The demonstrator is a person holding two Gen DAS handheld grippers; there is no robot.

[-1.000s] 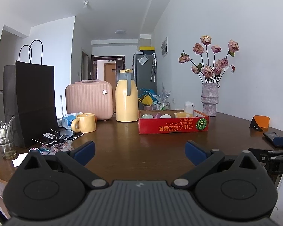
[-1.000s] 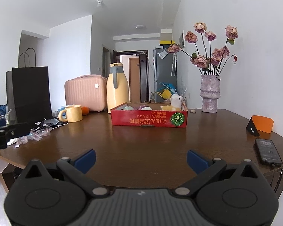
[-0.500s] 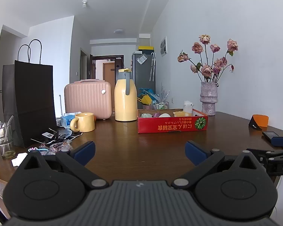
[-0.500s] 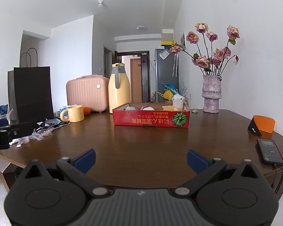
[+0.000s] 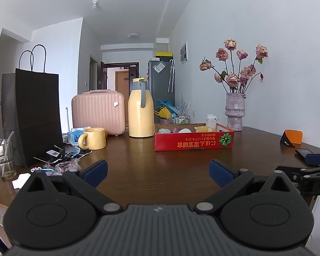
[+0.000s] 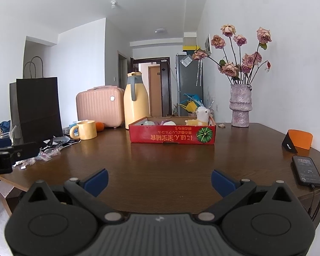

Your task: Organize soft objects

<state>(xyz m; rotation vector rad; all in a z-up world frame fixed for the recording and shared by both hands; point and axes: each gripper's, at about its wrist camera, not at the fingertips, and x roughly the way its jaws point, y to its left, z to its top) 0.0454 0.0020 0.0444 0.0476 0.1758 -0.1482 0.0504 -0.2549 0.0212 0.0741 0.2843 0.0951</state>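
A red cardboard box (image 5: 194,141) stands on the brown table (image 5: 149,170), also in the right wrist view (image 6: 172,137). Inside it are several soft toys: a white plush llama (image 5: 211,120) (image 6: 202,115), a yellow plush (image 5: 202,129), and pale round ones (image 5: 184,130). My left gripper (image 5: 157,171) is open and empty, well short of the box. My right gripper (image 6: 159,180) is open and empty, also near the table's front edge.
A yellow jug (image 5: 140,108), pink case (image 5: 98,112), yellow mug (image 5: 93,138), black paper bag (image 5: 32,115), a glass (image 5: 3,157) and wrappers (image 5: 61,164) crowd the left. A vase of dried roses (image 5: 234,113), orange-black object (image 6: 298,141) and phone (image 6: 307,169) sit right.
Both grippers have shifted slightly; the view drifts a little, with the box a bit lower and left in the left wrist view. Both stay open and empty.
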